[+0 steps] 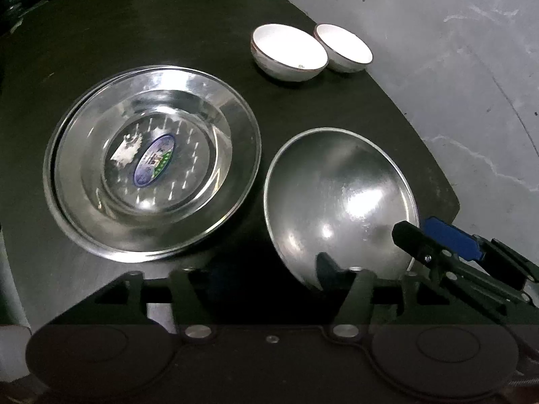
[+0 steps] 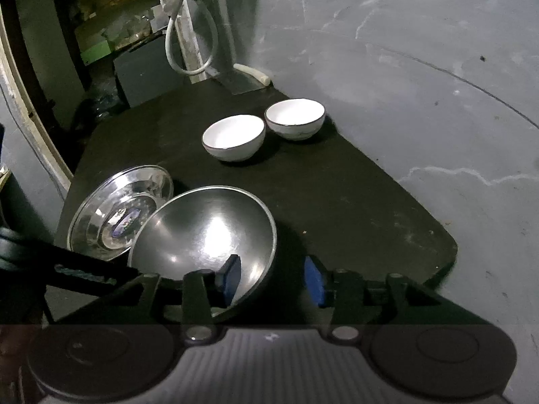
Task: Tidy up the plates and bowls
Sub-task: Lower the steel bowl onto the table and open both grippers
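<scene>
A: Bowl (image 2: 205,232) first — where is it, and how will it handle?

B: It's the steel one at the near right of the tabletop (image 2: 353,202), tilted, its rim raised toward the plates (image 1: 153,161). Your right tongs (image 2: 273,276) stand open astride its near rim: one blue pad inside the bowl, the other outside the wall, with a gap between pad and metal, so nothing is clamped yet. I'd judge it light, stiff and slick; thin polished steel tends to slide and twist in a pinch.

A: So where do I take hold?

B: On the rim, just where you are, with the pads square to the wall. Close firmly; a shallow bite would likely let it swing.

A: And my left tongs (image 1: 323,269)?

B: Only one finger shows clearly, low beside the bowl's near edge; I can't tell whether they are open or closed.

A: What's around it?

B: Just beside it on the left lie steel plates, apparently two nested, with a label in the middle. They sit close enough that the tilted bowl could clip their edge. Two white bowls (image 2: 233,137) stand side by side at the far edge, well apart from your work; those I'd treat as breakable.

A: Anything blocking?

B: Mainly the two tools crowding each other at the bowl's near rim.
</scene>
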Demonstrator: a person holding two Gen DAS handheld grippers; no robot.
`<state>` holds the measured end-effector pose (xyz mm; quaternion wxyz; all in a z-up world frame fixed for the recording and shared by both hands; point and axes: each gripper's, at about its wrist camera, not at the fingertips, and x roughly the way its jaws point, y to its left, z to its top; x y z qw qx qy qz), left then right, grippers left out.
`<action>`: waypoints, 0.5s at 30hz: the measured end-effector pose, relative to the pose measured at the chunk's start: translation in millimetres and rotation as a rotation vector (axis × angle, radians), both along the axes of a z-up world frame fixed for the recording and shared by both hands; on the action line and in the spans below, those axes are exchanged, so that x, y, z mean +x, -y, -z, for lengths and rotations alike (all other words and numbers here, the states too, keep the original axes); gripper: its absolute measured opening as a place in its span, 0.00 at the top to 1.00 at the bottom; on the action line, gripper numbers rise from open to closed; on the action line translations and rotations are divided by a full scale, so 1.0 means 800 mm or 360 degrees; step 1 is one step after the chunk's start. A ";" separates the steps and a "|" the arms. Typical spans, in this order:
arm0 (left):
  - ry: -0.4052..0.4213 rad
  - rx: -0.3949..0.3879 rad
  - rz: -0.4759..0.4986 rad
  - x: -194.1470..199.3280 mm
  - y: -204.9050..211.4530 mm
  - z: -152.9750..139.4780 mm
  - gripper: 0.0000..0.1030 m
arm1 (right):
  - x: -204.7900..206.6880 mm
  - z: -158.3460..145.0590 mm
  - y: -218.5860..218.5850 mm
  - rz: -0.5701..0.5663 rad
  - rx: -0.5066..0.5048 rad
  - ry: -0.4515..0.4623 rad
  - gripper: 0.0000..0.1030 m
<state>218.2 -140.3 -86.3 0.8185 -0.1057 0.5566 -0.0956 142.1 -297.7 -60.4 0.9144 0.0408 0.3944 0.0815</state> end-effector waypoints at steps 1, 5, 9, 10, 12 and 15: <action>0.0006 -0.0005 -0.0005 -0.003 -0.001 -0.001 0.35 | -0.002 0.000 0.000 0.0004 -0.0005 0.0004 0.49; 0.0029 0.0008 -0.0049 -0.020 -0.007 -0.011 0.25 | -0.015 -0.007 0.001 0.0024 -0.0033 0.0044 0.37; 0.0076 0.0011 -0.0137 -0.042 -0.022 -0.030 0.15 | -0.029 -0.022 0.004 0.0056 -0.0038 0.0111 0.10; 0.0096 0.0005 -0.0154 -0.047 -0.026 -0.035 0.14 | -0.033 -0.025 0.004 0.0068 -0.0035 0.0122 0.04; 0.0148 -0.0007 -0.0180 -0.059 -0.034 -0.044 0.12 | -0.039 -0.031 0.003 0.0084 -0.0039 0.0148 0.01; 0.0199 -0.0007 -0.0220 -0.075 -0.045 -0.052 0.07 | -0.044 -0.035 -0.005 0.0068 -0.0065 0.0148 0.01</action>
